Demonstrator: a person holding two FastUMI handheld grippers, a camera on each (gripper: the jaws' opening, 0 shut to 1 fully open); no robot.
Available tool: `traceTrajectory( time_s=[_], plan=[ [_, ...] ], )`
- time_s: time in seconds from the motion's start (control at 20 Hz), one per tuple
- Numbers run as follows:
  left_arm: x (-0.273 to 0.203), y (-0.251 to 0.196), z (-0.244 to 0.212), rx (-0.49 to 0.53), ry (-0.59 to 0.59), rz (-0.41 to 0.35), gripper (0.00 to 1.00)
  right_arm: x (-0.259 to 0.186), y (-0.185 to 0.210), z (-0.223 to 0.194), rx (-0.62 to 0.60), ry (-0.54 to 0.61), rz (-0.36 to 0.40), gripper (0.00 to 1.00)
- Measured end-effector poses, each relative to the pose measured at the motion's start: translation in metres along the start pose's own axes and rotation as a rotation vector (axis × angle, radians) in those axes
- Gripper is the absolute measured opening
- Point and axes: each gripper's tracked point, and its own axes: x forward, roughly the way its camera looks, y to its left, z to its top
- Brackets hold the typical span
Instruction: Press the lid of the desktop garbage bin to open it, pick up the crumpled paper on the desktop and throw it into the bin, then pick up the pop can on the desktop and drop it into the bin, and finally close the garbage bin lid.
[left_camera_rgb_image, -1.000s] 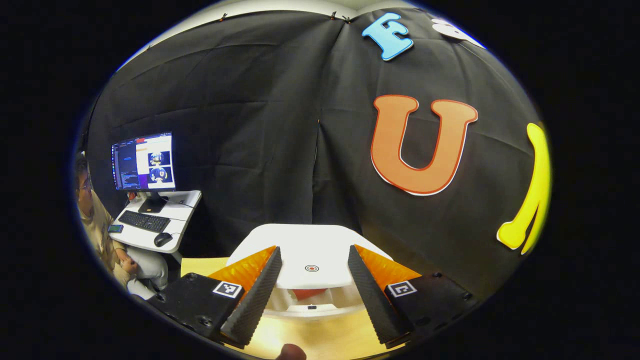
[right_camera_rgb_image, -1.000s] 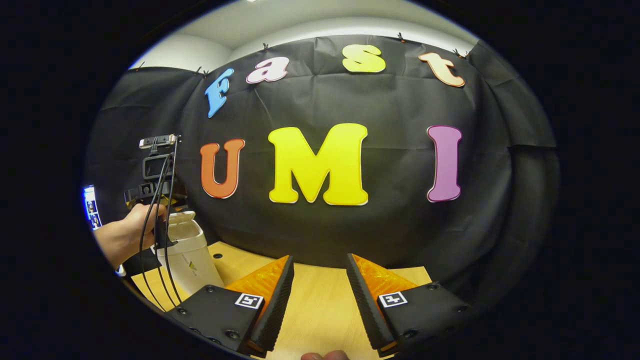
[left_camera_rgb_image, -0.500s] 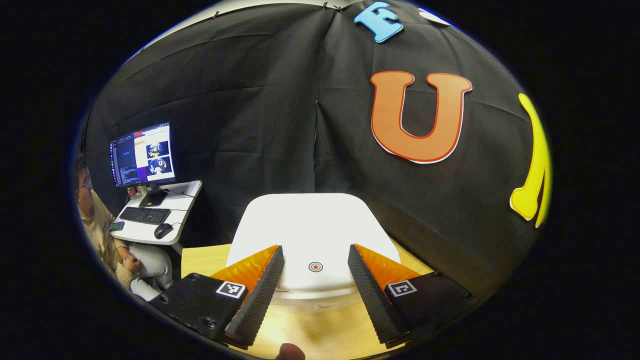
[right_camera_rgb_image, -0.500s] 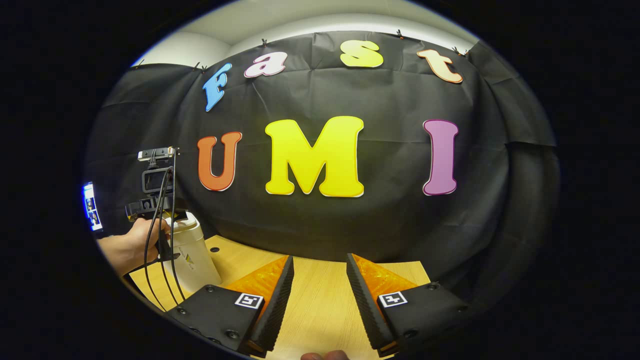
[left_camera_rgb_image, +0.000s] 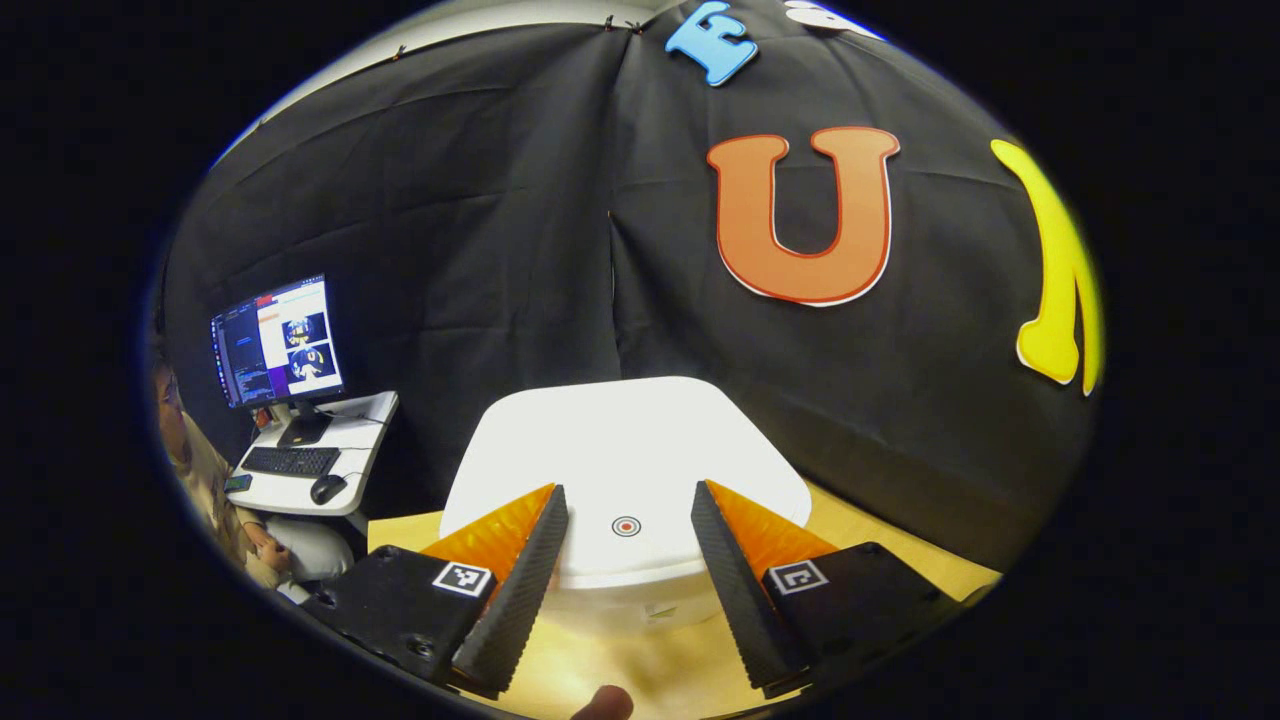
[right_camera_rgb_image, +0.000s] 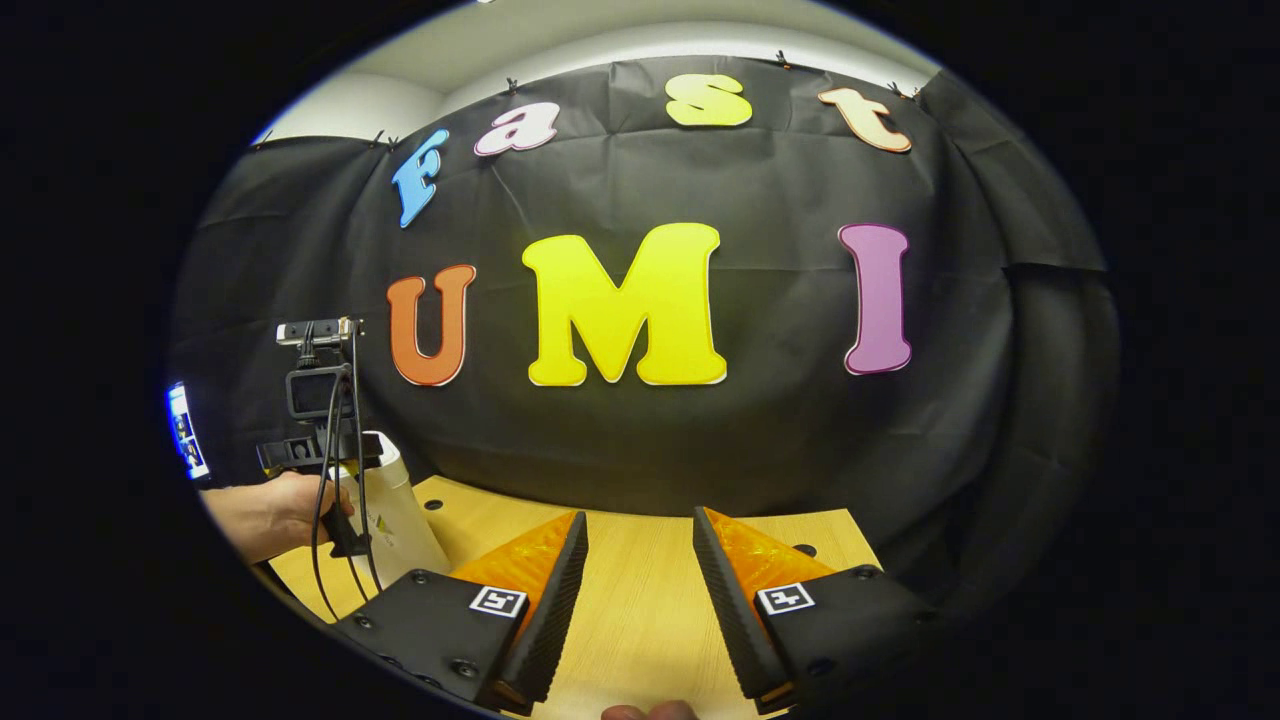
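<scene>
The white garbage bin (left_camera_rgb_image: 625, 600) stands on the wooden table right in front of my left gripper (left_camera_rgb_image: 625, 488). Its lid (left_camera_rgb_image: 620, 430) lies flat and closed, with a small round target mark (left_camera_rgb_image: 626, 525) near its front edge. My left gripper is open, its two fingers spread over the lid's near part on either side of that mark. In the right gripper view the bin (right_camera_rgb_image: 400, 515) shows at the far left with a hand (right_camera_rgb_image: 275, 505) holding the left gripper (right_camera_rgb_image: 320, 400) above it. My right gripper (right_camera_rgb_image: 639, 515) is open over bare table, holding nothing.
The wooden table (right_camera_rgb_image: 640, 610) runs back to the black cloth wall and has small round holes (right_camera_rgb_image: 432, 504). Off the table's left side, a person (left_camera_rgb_image: 205, 480) sits at a white desk (left_camera_rgb_image: 320, 465) with a monitor (left_camera_rgb_image: 277, 340), keyboard and mouse.
One second ago the bin lid stood ajar with something red showing inside. It has dropped flat and closed, and the left gripper has come down with it. The right gripper barely moved.
</scene>
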Motion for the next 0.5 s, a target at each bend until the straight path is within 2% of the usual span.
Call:
traceTrajectory(
  time_s=[0.25,0.5],
  plan=[
    [-0.002,-0.002,0.005,-0.025,-0.06,-0.038,0.84,0.001,-0.007,0.004,-0.011,-0.022,-0.029,0.69],
    [-0.013,-0.01,0.012,-0.012,-0.119,-0.205,0.84,-0.001,0.005,0.021,-0.029,-0.104,-0.089,0.67]
  ],
)
